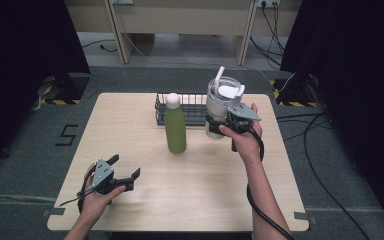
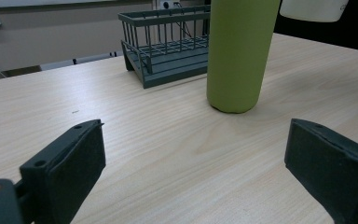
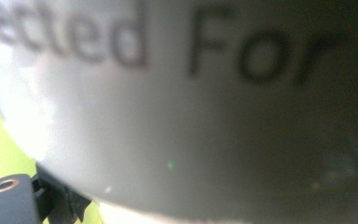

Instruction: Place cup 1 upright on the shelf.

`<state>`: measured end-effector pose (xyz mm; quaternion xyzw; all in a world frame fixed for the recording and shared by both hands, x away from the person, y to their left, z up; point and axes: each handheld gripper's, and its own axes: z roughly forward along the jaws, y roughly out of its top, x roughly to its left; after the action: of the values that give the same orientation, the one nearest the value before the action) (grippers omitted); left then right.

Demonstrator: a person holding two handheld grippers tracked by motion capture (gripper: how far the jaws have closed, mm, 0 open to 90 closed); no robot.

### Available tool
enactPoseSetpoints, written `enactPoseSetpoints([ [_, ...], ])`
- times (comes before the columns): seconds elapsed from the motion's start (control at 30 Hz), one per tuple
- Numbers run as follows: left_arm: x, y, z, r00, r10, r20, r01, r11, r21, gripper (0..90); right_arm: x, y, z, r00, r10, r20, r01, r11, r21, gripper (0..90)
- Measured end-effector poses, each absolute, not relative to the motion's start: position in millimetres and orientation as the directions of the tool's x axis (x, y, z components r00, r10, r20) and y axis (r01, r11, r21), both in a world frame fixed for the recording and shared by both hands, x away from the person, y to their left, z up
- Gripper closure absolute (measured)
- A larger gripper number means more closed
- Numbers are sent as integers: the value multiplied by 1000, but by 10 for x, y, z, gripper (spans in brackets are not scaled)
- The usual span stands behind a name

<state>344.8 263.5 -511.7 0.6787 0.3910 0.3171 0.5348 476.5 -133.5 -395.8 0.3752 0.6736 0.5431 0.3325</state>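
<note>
From above, the counter (image 1: 145, 200) carries one green bottle (image 1: 175, 127) and one wire basket (image 1: 190, 109) near its far edge. One tumbler (image 1: 219, 107) with a straw is lifted beside the basket, near the far right corner, clamped in the right tool (image 1: 219, 124), forearm reaching forward. The left tool (image 1: 125, 170) rests near the near left corner, jaws wide and holding nothing.

In the left gripper view, both pads (image 2: 74, 158) stand far apart, aimed at the bottle (image 2: 239, 56) and basket (image 2: 168, 44).

In the right gripper view, the tumbler's (image 3: 191, 116) lettered wall sits blurred, right against the lens.
</note>
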Motion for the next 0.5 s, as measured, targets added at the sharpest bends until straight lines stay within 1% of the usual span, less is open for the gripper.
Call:
enactPoseSetpoints([
  [0.5, 3452, 2633, -5120, 494, 870, 14, 191, -124, 974, 44, 4904, -1304, -3816, -488, 872, -41, 128, 118, 985, 98],
])
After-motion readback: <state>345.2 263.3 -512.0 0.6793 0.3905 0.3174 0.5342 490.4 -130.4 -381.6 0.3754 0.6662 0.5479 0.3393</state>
